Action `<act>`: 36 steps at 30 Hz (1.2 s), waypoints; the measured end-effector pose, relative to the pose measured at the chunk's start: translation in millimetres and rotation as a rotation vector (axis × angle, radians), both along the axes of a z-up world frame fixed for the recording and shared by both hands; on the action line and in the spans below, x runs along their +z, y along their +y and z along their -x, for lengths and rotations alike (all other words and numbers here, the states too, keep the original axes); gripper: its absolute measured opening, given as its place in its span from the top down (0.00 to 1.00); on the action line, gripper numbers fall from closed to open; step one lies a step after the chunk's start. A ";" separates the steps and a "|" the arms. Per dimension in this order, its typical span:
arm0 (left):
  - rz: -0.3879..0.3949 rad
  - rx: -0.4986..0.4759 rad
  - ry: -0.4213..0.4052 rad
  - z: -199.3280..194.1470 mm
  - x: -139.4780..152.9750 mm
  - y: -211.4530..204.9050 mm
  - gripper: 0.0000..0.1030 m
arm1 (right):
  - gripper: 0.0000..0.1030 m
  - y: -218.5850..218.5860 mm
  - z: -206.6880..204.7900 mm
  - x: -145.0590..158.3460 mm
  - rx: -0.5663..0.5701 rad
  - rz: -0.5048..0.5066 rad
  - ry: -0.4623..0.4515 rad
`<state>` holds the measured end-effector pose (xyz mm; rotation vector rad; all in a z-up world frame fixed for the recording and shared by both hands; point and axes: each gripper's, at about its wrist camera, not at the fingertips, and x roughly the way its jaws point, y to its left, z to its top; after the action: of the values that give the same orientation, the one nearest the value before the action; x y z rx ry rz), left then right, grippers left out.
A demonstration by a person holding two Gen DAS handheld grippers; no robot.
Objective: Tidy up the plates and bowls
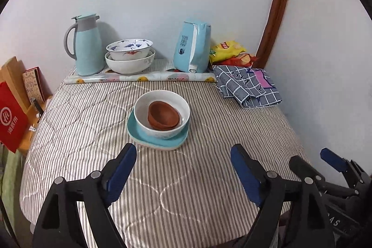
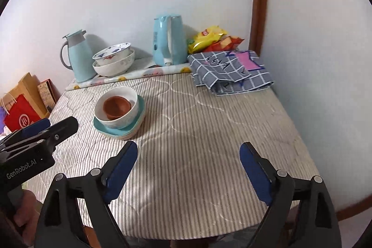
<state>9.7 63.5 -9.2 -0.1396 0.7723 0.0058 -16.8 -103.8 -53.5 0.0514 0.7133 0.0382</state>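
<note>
A white bowl point(image 1: 176, 108) holding two nested brown bowls point(image 1: 162, 116) sits on stacked teal plates point(image 1: 134, 133) in the middle of the striped table. The stack also shows in the right wrist view: white bowl point(image 2: 130, 95), brown bowl point(image 2: 116, 106), plates point(image 2: 139, 117). Two nested white patterned bowls point(image 1: 129, 55) point(image 2: 111, 59) stand at the back. My left gripper point(image 1: 183, 155) is open and empty, just in front of the stack. My right gripper point(image 2: 188, 152) is open and empty, to the right of the stack over bare cloth.
At the back stand a blue thermos jug point(image 1: 86, 45), a blue electric kettle point(image 1: 193, 45), snack bags point(image 1: 227, 50) and a folded checked cloth point(image 1: 248, 85). Paper bags point(image 1: 11, 113) stand off the table's left edge. Walls close the back and right.
</note>
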 end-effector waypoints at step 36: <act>0.005 -0.003 -0.031 38.2 7.5 -11.3 0.20 | 0.11 -0.5 38.9 10.0 -0.008 0.030 -0.037</act>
<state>-28.5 52.3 -1.7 -0.1430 0.7415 -0.0014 -55.7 -104.3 -43.5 0.0247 0.6765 0.0210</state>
